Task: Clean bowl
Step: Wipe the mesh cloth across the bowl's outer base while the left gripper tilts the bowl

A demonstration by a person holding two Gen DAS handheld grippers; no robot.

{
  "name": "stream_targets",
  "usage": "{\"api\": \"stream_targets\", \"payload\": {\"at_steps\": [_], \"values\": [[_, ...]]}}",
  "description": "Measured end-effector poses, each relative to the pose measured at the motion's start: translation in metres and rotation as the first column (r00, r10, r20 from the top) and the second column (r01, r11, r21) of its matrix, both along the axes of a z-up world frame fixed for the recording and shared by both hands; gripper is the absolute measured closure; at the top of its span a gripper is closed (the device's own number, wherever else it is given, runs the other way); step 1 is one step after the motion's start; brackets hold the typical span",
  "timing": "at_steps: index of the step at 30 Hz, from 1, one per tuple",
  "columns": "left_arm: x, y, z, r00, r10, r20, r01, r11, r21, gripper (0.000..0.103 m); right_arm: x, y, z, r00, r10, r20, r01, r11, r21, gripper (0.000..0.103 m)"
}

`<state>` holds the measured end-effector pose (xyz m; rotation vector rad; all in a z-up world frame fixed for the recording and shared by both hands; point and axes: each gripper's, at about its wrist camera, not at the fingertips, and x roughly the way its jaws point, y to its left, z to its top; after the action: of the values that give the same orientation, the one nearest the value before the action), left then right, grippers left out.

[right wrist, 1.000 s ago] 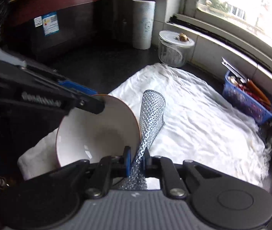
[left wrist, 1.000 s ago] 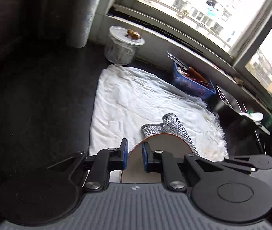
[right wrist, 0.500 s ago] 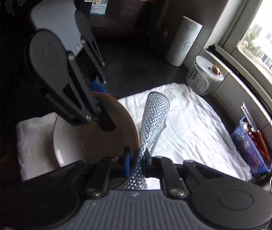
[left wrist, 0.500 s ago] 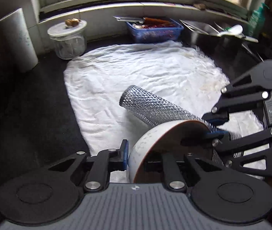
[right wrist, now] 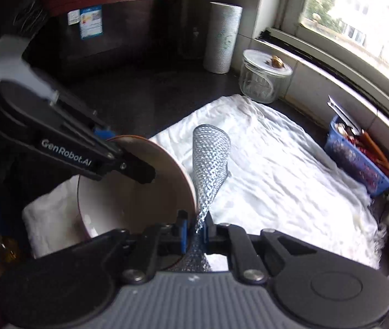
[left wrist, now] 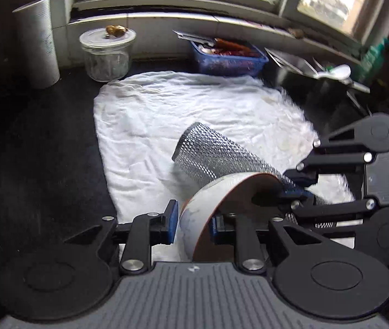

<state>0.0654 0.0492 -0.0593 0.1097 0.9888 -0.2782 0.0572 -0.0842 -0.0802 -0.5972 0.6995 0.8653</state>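
Note:
My left gripper (left wrist: pixel 193 226) is shut on the rim of a bowl (left wrist: pixel 208 208), white outside with a brown rim, held tilted above the white cloth (left wrist: pixel 183 115). In the right wrist view the bowl (right wrist: pixel 128 192) shows its pale inside, with the left gripper (right wrist: pixel 128 161) clamped on its far rim. My right gripper (right wrist: pixel 195 229) is shut on a silver mesh scrubbing cloth (right wrist: pixel 208 164), which stands up just right of the bowl's rim. In the left wrist view the mesh cloth (left wrist: pixel 210 156) lies behind the bowl, with the right gripper (left wrist: pixel 295 189) at the right.
A white paper roll (left wrist: pixel 38 44), a lidded glass jar (left wrist: pixel 106 52) and a blue basket of utensils (left wrist: pixel 227 57) stand along the window wall. A metal rack with a white spoon (left wrist: pixel 334 72) is at far right. Dark countertop (left wrist: pixel 30 150) surrounds the cloth. A dark appliance (right wrist: pixel 90 33) stands at the left.
The left wrist view has swung slightly, and the bowl sits a little more upright in the left gripper. The right gripper with the mesh cloth has shifted beside the bowl. Both grips are unchanged.

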Motion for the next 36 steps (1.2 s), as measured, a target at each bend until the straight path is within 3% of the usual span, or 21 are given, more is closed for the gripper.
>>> {"api": "stream_targets", "payload": {"at_steps": [2,3,5,7,10,11,12,15,16,18,21,23,25,28,30,31,32,33,34,35,36], "values": [[-0.003,-0.006,0.0,1.0,-0.008,0.016,0.007,0.998,0.063,0.084,-0.007,0.002,0.0,0.999,0.035,0.034,-0.034,0.999,-0.032,0.092],[-0.005,-0.001,-0.001,0.999,0.043,0.034,-0.043,0.999,0.016,0.089,-0.007,0.001,0.0,0.999,0.029,0.029,-0.028,0.999,-0.027,0.092],[-0.008,0.01,-0.003,0.985,0.165,0.051,-0.159,0.982,-0.098,0.088,-0.005,-0.004,-0.002,1.0,-0.014,-0.02,0.015,1.0,0.01,0.091],[-0.014,0.03,-0.012,0.937,0.35,-0.001,-0.338,0.902,-0.27,0.086,0.001,-0.013,-0.008,0.986,-0.099,-0.134,0.112,0.99,0.088,0.089],[-0.028,0.053,-0.028,0.851,0.513,-0.113,-0.503,0.736,-0.452,0.086,0.001,-0.024,-0.02,0.942,-0.201,-0.27,0.251,0.953,0.169,0.088],[-0.028,0.055,-0.03,0.845,0.518,-0.13,-0.514,0.723,-0.463,0.086,0.001,-0.026,-0.02,0.938,-0.208,-0.277,0.262,0.949,0.175,0.088],[-0.026,0.053,-0.03,0.855,0.503,-0.128,-0.502,0.74,-0.448,0.086,0.003,-0.026,-0.02,0.936,-0.213,-0.281,0.269,0.947,0.178,0.088],[-0.005,0.032,-0.019,0.937,0.335,-0.096,-0.348,0.898,-0.268,0.08,0.008,-0.021,-0.014,0.949,-0.189,-0.254,0.229,0.963,0.14,0.088],[0.001,0.027,-0.017,0.954,0.28,-0.107,-0.297,0.927,-0.228,0.079,0.01,-0.019,-0.012,0.954,-0.177,-0.242,0.212,0.969,0.129,0.089],[0.007,0.019,-0.01,0.972,0.219,-0.091,-0.23,0.962,-0.147,0.079,0.011,-0.014,-0.007,0.974,-0.142,-0.178,0.161,0.983,0.093,0.09],[0.01,0.01,-0.004,0.982,0.175,-0.077,-0.18,0.982,-0.065,0.079,0.017,-0.008,-0.003,0.983,-0.102,-0.156,0.113,0.991,0.066,0.09],[0.007,0.007,-0.001,0.982,0.186,-0.027,-0.187,0.981,-0.046,0.094,0.017,-0.003,-0.004,0.988,-0.083,-0.13,0.089,0.995,0.042,0.09],[-0.001,0.013,0.001,0.967,0.254,0.028,-0.248,0.961,-0.123,0.09,0.018,-0.003,-0.007,0.986,-0.098,-0.132,0.103,0.994,0.037,0.09],[-0.013,0.031,-0.007,0.899,0.438,-0.02,-0.424,0.856,-0.297,0.088,0.019,-0.014,-0.015,0.964,-0.17,-0.203,0.191,0.978,0.087,0.089],[-0.023,0.044,-0.015,0.838,0.538,-0.093,-0.525,0.747,-0.408,0.087,0.018,-0.022,-0.018,0.941,-0.222,-0.255,0.261,0.956,0.133,0.089],[-0.024,0.047,-0.017,0.83,0.549,-0.101,-0.536,0.734,-0.417,0.087,0.016,-0.022,-0.019,0.938,-0.237,-0.255,0.278,0.951,0.138,0.089],[-0.024,0.048,-0.017,0.834,0.543,-0.099,-0.531,0.74,-0.414,0.085,0.016,-0.022,-0.018,0.936,-0.244,-0.255,0.285,0.949,0.138,0.089],[-0.019,0.043,-0.015,0.869,0.489,-0.073,-0.48,0.799,-0.362,0.085,0.017,-0.02,-0.017,0.935,-0.242,-0.259,0.283,0.95,0.135,0.089],[-0.013,0.032,-0.011,0.918,0.394,-0.041,-0.391,0.883,-0.259,0.084,0.02,-0.018,-0.016,0.942,-0.22,-0.252,0.257,0.959,0.122,0.089],[-0.006,0.021,-0.008,0.956,0.291,-0.02,-0.291,0.945,-0.15,0.084,0.021,-0.014,-0.013,0.954,-0.191,-0.233,0.22,0.97,0.105,0.088],[-0.001,0.013,-0.005,0.977,0.211,-0.013,-0.211,0.975,-0.068,0.084,0.021,-0.011,-0.011,0.964,-0.161,-0.21,0.183,0.979,0.086,0.088]]}}
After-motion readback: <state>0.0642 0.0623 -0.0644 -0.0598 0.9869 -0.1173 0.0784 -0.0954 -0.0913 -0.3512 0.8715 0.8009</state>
